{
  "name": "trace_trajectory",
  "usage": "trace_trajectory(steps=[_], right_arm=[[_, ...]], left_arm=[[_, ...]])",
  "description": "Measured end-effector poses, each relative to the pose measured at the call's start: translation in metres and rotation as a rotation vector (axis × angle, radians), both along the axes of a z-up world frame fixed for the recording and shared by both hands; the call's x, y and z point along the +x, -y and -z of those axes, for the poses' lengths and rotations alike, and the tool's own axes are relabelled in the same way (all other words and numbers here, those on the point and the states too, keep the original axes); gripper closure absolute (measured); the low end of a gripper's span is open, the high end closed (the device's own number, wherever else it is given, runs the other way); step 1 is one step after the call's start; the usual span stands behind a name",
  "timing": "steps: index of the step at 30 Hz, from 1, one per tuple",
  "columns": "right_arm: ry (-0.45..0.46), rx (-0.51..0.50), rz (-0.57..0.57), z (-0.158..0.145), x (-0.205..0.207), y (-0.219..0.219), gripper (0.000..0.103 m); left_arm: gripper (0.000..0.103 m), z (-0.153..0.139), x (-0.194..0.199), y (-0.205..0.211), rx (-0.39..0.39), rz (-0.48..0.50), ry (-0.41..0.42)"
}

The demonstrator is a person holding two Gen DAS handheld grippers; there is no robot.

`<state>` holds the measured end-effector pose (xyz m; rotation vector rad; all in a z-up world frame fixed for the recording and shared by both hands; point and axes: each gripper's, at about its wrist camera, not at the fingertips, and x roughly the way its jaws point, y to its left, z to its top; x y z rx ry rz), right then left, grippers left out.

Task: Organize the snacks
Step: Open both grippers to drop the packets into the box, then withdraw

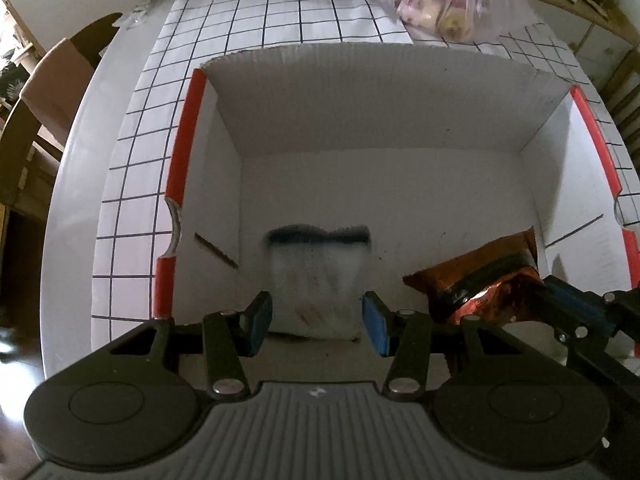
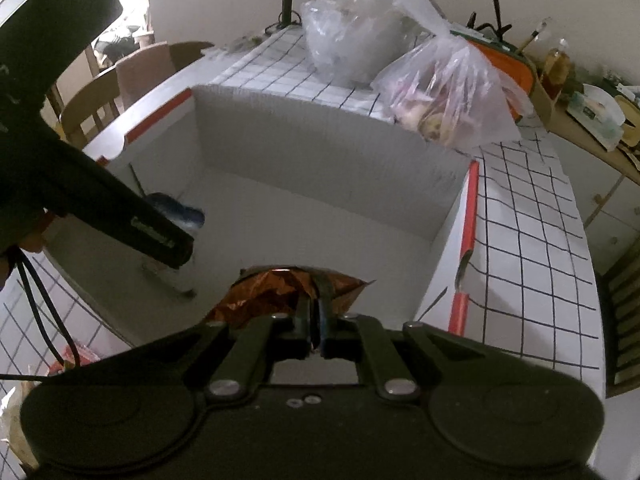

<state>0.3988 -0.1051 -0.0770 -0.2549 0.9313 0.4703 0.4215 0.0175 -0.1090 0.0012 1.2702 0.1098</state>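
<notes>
A white cardboard box with red-taped edges stands open on the grid-patterned tablecloth; it also shows in the right wrist view. My left gripper is open, its jaws either side of a white snack packet with a dark blue top, blurred, inside the box. My right gripper is shut on an orange-brown foil snack packet and holds it inside the box near its front. That packet and the right gripper's fingers show at the right of the left wrist view.
A clear plastic bag of snacks and a second clear bag lie on the table behind the box. A wooden chair with a cardboard piece stands at the left. A cluttered side shelf is at the right.
</notes>
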Motion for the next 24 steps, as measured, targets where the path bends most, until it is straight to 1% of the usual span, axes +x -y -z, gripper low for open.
trace_trajectory(steps=[3, 5, 9, 11, 15, 19, 24], right_arm=[[-0.007, -0.010, -0.003, 0.003, 0.000, 0.000, 0.097], [-0.010, -0.013, -0.003, 0.003, 0.000, 0.001, 0.092], [-0.014, -0.006, 0.007, 0.001, 0.001, 0.004, 0.088], [-0.019, 0.007, 0.018, -0.002, 0.000, 0.008, 0.086], [-0.020, 0.030, 0.037, -0.008, -0.002, 0.015, 0.082], [-0.012, 0.064, 0.064, -0.020, -0.007, 0.022, 0.075], [0.015, 0.095, 0.077, -0.038, -0.019, 0.027, 0.071]], left_arm=[[0.054, 0.001, 0.000, 0.001, -0.004, 0.007, 0.000], [0.054, 0.001, -0.001, -0.001, -0.004, 0.002, 0.001], [0.053, -0.003, -0.002, -0.003, -0.025, -0.001, 0.012], [0.049, -0.008, -0.004, -0.005, -0.032, -0.004, 0.026], [0.049, -0.020, -0.010, -0.008, -0.045, -0.008, 0.053], [0.043, -0.036, -0.018, -0.010, -0.056, -0.014, 0.092], [0.042, -0.057, -0.035, -0.011, -0.067, -0.011, 0.140]])
